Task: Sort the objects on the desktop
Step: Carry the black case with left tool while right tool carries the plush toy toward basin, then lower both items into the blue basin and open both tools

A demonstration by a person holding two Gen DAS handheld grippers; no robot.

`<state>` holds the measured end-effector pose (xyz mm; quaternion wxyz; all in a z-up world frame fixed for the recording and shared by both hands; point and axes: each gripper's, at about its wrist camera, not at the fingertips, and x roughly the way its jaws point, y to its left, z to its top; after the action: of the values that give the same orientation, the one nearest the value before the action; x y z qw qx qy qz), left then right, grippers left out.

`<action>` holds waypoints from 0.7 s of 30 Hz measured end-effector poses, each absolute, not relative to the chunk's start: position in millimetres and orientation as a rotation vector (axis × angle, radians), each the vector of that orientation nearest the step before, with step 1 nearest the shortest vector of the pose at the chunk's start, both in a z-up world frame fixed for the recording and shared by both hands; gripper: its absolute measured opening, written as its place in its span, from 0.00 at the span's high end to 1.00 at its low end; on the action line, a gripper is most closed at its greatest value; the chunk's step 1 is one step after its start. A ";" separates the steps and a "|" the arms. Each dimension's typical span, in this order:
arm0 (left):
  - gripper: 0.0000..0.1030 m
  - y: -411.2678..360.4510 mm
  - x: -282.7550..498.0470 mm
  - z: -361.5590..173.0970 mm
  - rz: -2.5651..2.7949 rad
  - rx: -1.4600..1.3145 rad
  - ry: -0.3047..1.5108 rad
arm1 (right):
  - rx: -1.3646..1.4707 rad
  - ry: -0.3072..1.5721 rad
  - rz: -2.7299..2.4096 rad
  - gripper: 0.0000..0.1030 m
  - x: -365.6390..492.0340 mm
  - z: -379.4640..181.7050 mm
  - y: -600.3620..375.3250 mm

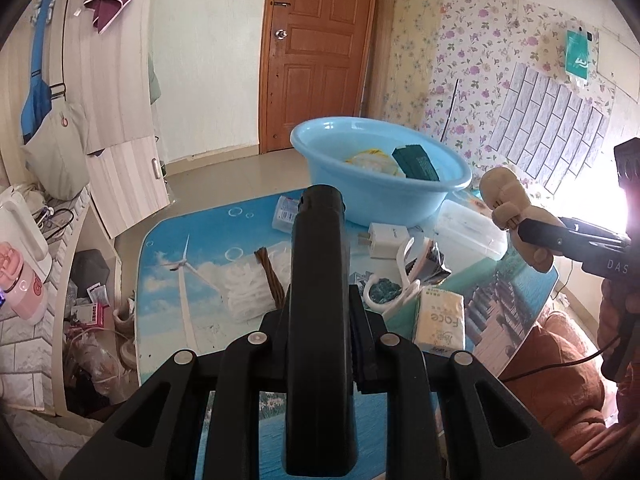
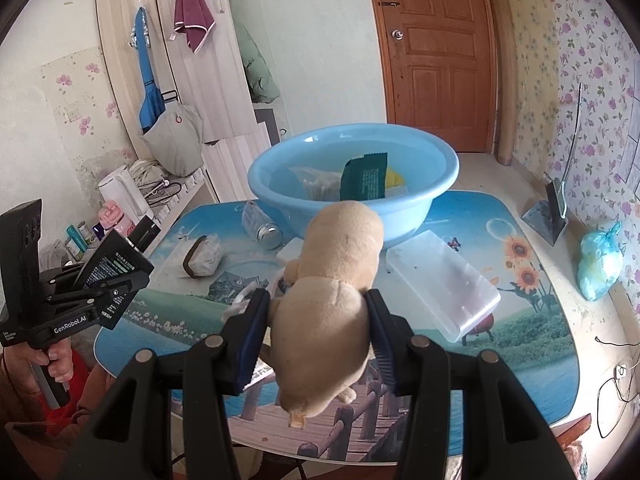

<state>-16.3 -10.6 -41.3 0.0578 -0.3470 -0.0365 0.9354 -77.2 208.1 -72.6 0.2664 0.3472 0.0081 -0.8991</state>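
Note:
My right gripper [image 2: 316,332] is shut on a beige plush toy [image 2: 336,276] and holds it above the table, just in front of the light blue basin [image 2: 440,184]; the toy also shows in the left wrist view [image 1: 508,200]. My left gripper [image 1: 320,264] is shut on a black flat bottle [image 1: 320,320] and holds it above the table's near left side; it also shows in the right wrist view [image 2: 112,276]. The basin [image 1: 328,176] holds a dark green packet [image 2: 364,180] and a yellow-white item [image 1: 368,160].
On the pictured table [image 2: 540,360] lie a clear plastic box [image 2: 444,280], a small clear bottle [image 2: 260,224], a white charger [image 1: 384,240], a tissue pack [image 1: 440,324], a white cotton bundle [image 1: 252,288], a white hook [image 1: 400,280]. Cabinets and clutter stand left.

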 end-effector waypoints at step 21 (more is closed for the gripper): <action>0.81 29.0 -111.6 14.3 2.776 -0.887 -0.068 | 0.799 -0.012 -2.430 0.54 -136.6 -34.3 200.6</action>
<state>-111.6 29.0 14.3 0.1129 -0.3023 -0.0231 0.9462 -136.6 200.6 -34.3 0.2878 0.2992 -0.0045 -0.9098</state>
